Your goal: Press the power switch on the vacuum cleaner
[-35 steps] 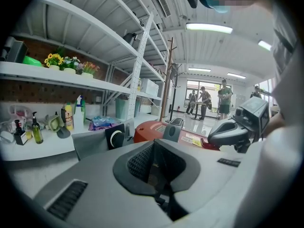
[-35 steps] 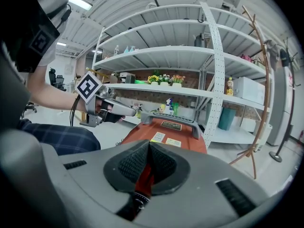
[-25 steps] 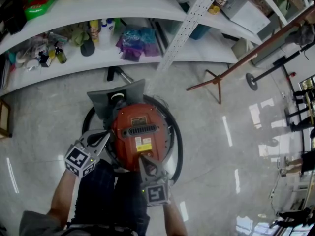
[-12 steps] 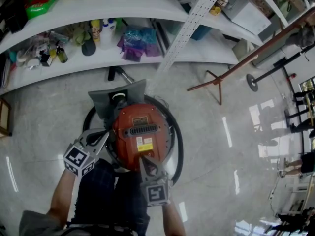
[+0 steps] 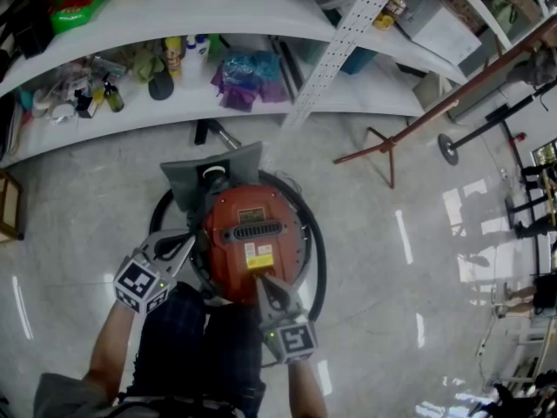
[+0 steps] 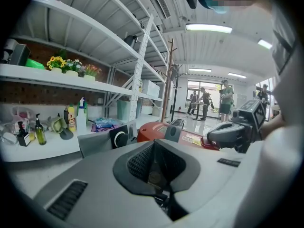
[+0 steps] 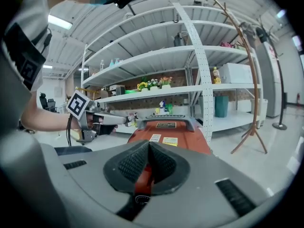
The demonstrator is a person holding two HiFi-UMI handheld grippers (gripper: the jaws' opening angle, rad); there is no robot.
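Note:
The red vacuum cleaner [image 5: 252, 233] stands on the floor at the centre of the head view, ringed by its black hose [image 5: 317, 249], with a grey front part [image 5: 200, 174]. My right gripper [image 5: 259, 279] is shut, its tip on the red body's near edge. The left gripper [image 5: 193, 240] is shut too and sits at the vacuum's left side. In the right gripper view the red body [image 7: 173, 137] lies just past the closed right gripper [image 7: 149, 146]. I cannot make out the power switch. In the left gripper view the vacuum [image 6: 154, 129] shows beyond the left gripper [image 6: 153, 144].
White shelves [image 5: 261, 98] with bottles [image 5: 170, 52] and a purple bag [image 5: 245, 72] run behind the vacuum. A brown coat stand [image 5: 385, 144] stands to the right. The person's legs [image 5: 187, 338] are directly below the vacuum. People [image 6: 225, 98] stand far off.
The right gripper's marker cube has swung slightly to the right while its tip stays on the vacuum's near edge. The left gripper has hardly moved.

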